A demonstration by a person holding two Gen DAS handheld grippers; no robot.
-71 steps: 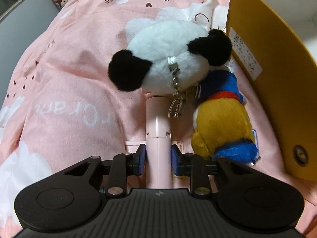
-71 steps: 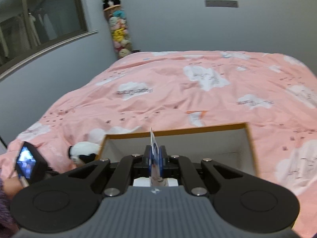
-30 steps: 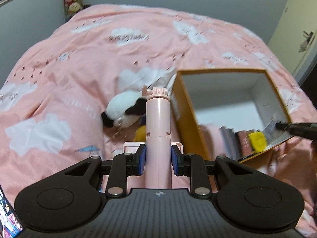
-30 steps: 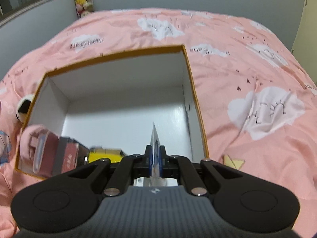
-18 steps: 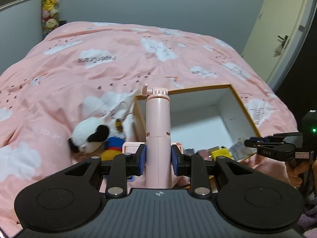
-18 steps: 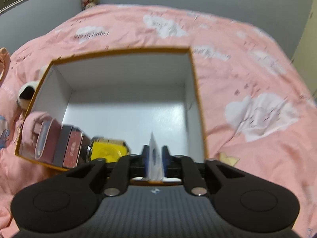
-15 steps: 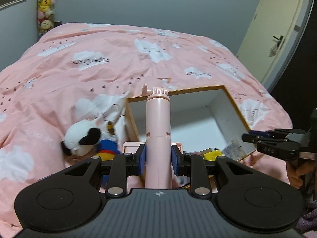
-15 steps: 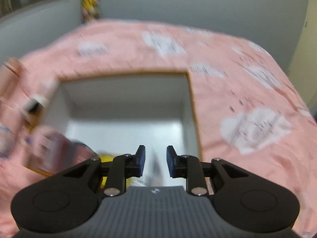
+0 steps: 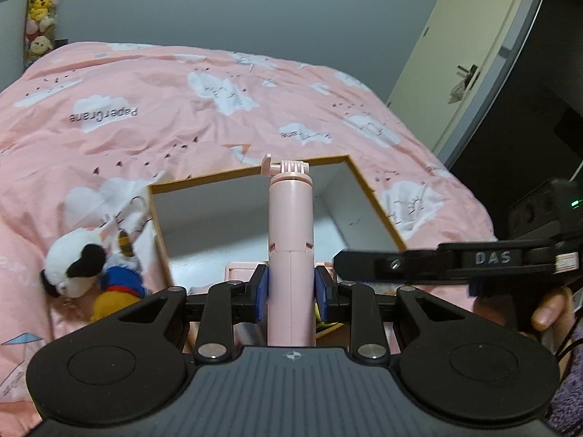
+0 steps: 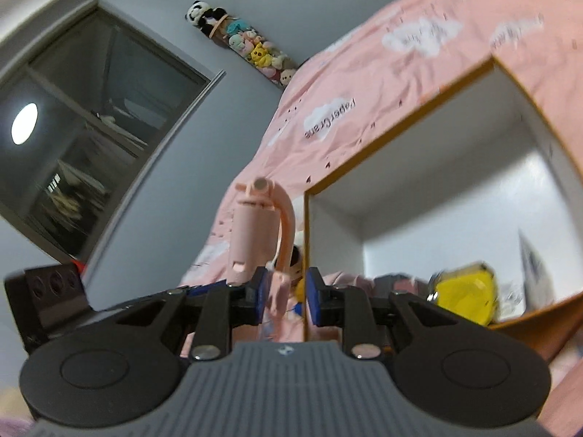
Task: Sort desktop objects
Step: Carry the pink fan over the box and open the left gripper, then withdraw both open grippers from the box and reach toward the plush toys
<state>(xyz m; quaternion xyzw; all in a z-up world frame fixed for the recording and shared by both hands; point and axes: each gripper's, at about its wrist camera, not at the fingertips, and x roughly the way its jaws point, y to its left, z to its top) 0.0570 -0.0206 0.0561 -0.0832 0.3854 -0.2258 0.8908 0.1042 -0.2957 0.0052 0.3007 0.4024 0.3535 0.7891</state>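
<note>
1. Gripping the pink selfie stick [image 9: 290, 218] with the left tool [image 9: 291, 287], blue pads pressed on both sides of its lower part, head pointing away toward the far wall.
2. Carried up and away from the plush toys [image 9: 83, 273], where it was picked from the bed [image 9: 182, 109] a moment ago; now held above the near edge of the open box [image 9: 371, 204].
3. Right tool [image 10: 288, 291] standing with jaws apart and holding nothing; only the stick and the box edge seen through the gap, farther off.
4. Closed on a thin card one second ago, then let go. Probably that same card [image 10: 535, 269] now leaning at the right side inside the box, near a yellow item [image 10: 470, 291], though blurred there.
5. Meaning for the task: one object sorted into the box, the right tool free for the next one, and the stick next in line to go in.
6. Left to do, as a judgement: lowering the stick into the free white floor of the box, then collecting the plush toys lying just left of the box wall.
</note>
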